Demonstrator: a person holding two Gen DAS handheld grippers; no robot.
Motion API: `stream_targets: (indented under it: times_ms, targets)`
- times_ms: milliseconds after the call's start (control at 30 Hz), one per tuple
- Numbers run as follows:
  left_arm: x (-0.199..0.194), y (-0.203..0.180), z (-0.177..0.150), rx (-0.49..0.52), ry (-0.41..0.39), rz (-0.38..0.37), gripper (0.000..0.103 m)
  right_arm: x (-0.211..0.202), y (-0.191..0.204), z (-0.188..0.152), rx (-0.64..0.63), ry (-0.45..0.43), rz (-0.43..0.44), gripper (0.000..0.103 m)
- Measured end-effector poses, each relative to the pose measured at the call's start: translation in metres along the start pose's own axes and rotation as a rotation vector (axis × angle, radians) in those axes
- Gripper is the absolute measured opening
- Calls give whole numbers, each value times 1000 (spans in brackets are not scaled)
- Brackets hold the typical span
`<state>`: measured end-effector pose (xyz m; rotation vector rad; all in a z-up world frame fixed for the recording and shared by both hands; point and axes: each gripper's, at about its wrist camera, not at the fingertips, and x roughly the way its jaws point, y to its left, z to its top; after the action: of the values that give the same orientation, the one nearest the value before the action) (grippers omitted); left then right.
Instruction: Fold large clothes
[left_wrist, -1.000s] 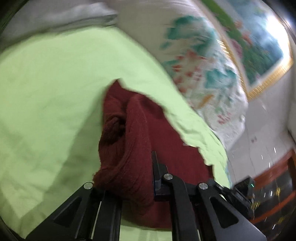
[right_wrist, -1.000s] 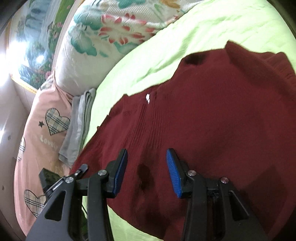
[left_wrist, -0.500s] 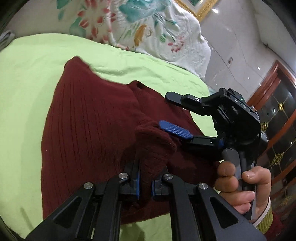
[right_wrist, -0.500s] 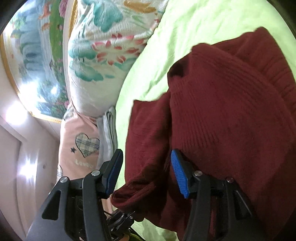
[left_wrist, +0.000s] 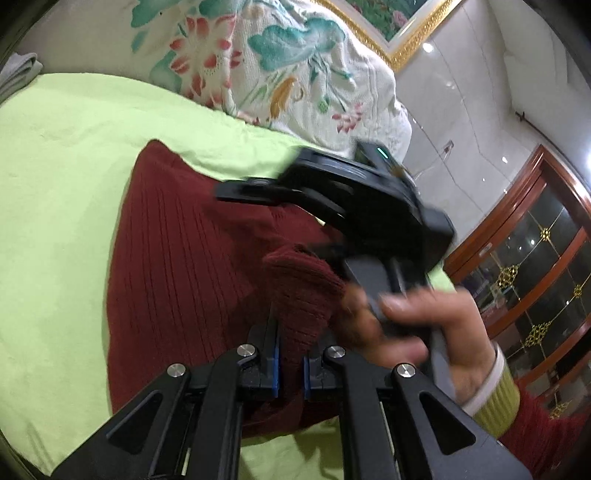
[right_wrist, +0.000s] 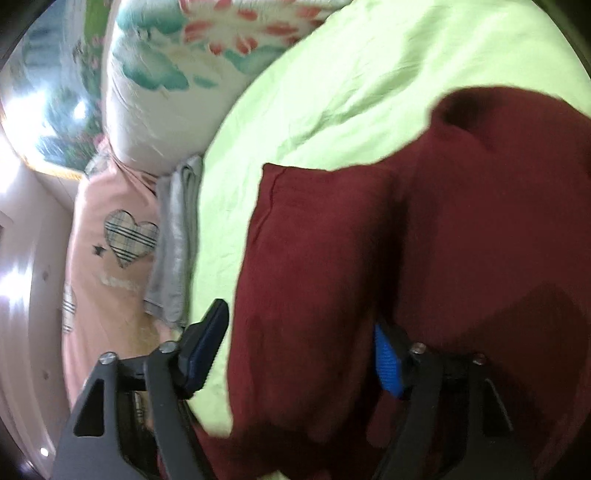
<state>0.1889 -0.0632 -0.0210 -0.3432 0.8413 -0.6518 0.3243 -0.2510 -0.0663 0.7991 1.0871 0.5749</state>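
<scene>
Maroon sweater (left_wrist: 177, 266) mid-fold on the green sheet (left_wrist: 55, 184).
Left gripper (left_wrist: 290, 369) clamps a sweater edge; right gripper (right_wrist: 295, 350) closing around a fold, pads not pressing; more folds likely left.

A home bedroom: a bed with a green sheet (left_wrist: 66, 177), a flowered quilt (left_wrist: 280, 66) at upper centre, a heart-patched pillow (right_wrist: 110, 258) at left, a gilt-framed painting (left_wrist: 402, 26), a wooden glass cabinet (left_wrist: 535, 266) at right.

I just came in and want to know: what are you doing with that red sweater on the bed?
A person is folding a dark red knitted sweater on a bed with a light green sheet. The left gripper is shut on a bunched fold of it. The right gripper has a flap of the sweater between its closing jaws. The fold is only partly done.
</scene>
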Motion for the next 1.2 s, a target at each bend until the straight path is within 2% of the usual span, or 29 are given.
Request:
stream_targets:
  times_ms: [33,67,133,267,333,400,500,600,667,700,767,833,967,1033,1067,1100,1200]
  targets:
    - [4,0,-2,6,10,7,6,7,-1,4,2,5,-38,21]
    - [6,0,-3,8,25,13,6,7,-1,6,6,-4,-32,16]
    - [5,-6,0,11,31,-11,6,-7,5,5,-25,-55,-6,14]
    - [-5,-51,16,111,-3,-96,7,-81,31,-7,-155,-222,35,14]
    - [-1,-77,17,160,2,-133,7,-115,32,-13,-194,-286,35,14]
    - [20,-102,11,202,40,-159,8,-144,19,-17,-200,-333,4,14]
    - [62,-112,-3,202,130,-182,8,-155,-28,-18,-125,-324,-101,14]
    - [106,-106,-21,177,241,-168,8,-142,-77,-20,-36,-259,-189,14]
    - [116,-102,-27,169,255,-149,8,-137,-94,-24,-16,-250,-177,14]
    - [116,-101,-28,167,252,-149,8,-138,-97,-24,-8,-265,-151,15]
    - [111,-100,-25,155,247,-152,9,-142,-96,-22,-13,-282,-154,15]
    - [106,-101,-20,142,256,-170,21,-142,-89,-20,-44,-290,-177,15]
    - [71,-102,-20,135,248,-232,31,-140,-79,-22,-79,-287,-229,15]
    - [49,-99,-18,123,225,-243,43,-141,-81,-27,-88,-288,-244,15]
    - [38,-96,-15,117,207,-246,45,-141,-82,-29,-87,-292,-247,15]
    - [27,-91,-12,116,187,-239,48,-142,-82,-31,-85,-297,-246,15]
    - [6,-72,2,93,129,-154,59,-146,-75,-35,-108,-313,-294,15]
